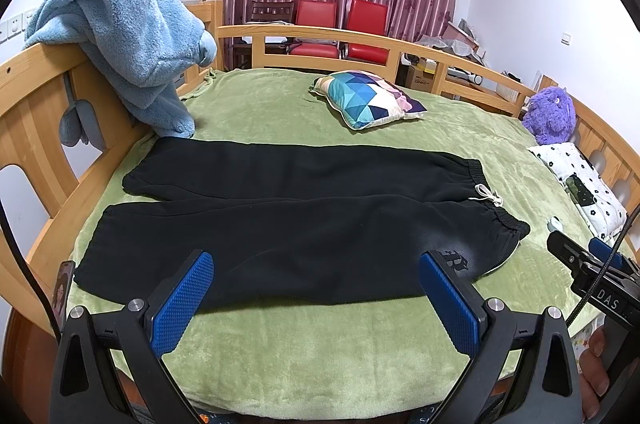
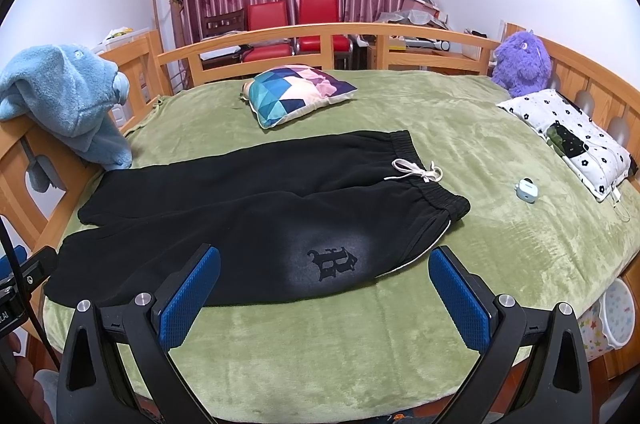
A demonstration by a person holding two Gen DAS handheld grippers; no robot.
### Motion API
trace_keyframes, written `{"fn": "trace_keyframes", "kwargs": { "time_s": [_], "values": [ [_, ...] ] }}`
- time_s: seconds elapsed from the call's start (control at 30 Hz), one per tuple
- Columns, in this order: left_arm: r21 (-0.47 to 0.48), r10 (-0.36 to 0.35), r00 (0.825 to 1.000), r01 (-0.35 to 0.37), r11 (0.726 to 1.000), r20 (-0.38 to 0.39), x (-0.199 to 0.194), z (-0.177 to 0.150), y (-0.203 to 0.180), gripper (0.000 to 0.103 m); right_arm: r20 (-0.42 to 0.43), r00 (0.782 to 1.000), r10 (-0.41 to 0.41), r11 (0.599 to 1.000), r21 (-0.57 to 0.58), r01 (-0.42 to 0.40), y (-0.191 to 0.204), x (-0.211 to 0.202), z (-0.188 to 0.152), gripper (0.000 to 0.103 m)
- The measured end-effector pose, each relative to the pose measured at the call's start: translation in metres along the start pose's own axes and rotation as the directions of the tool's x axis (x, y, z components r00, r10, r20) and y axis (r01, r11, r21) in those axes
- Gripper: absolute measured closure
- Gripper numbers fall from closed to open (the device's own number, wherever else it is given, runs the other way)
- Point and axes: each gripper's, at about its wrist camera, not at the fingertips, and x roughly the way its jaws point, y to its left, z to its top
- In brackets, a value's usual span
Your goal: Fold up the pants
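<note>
Black sweatpants (image 1: pixel 288 220) lie flat and spread out on the green bed cover (image 1: pixel 320 352), waistband with white drawstring (image 1: pixel 489 195) to the right, leg cuffs to the left. They also show in the right wrist view (image 2: pixel 240 224), with a dark letter print (image 2: pixel 332 262) on a faded patch near the front. My left gripper (image 1: pixel 316 300) is open and empty, held above the near edge of the pants. My right gripper (image 2: pixel 324 296) is open and empty, held above the print; it also shows at the right edge of the left wrist view (image 1: pixel 592 264).
A colourful pillow (image 2: pixel 298 91) lies behind the pants. A blue plush robe (image 1: pixel 132 43) hangs on the wooden bed rail (image 1: pixel 40 95) at left. A purple plush toy (image 2: pixel 520 61) and a spotted pillow (image 2: pixel 568 131) sit at right. A small white case (image 2: pixel 526 188) lies on the cover.
</note>
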Motion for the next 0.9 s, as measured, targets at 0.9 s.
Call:
{"fn": "trace_keyframes", "kwargs": {
  "time_s": [0.9],
  "values": [
    [-0.021,0.054,0.998,-0.053,0.998,0.027,0.063,-0.026,0.018,0.001,-0.013,0.998,0.054,0.998,-0.010,-0.055,-0.016,0.091,-0.030,0.001]
  ]
}}
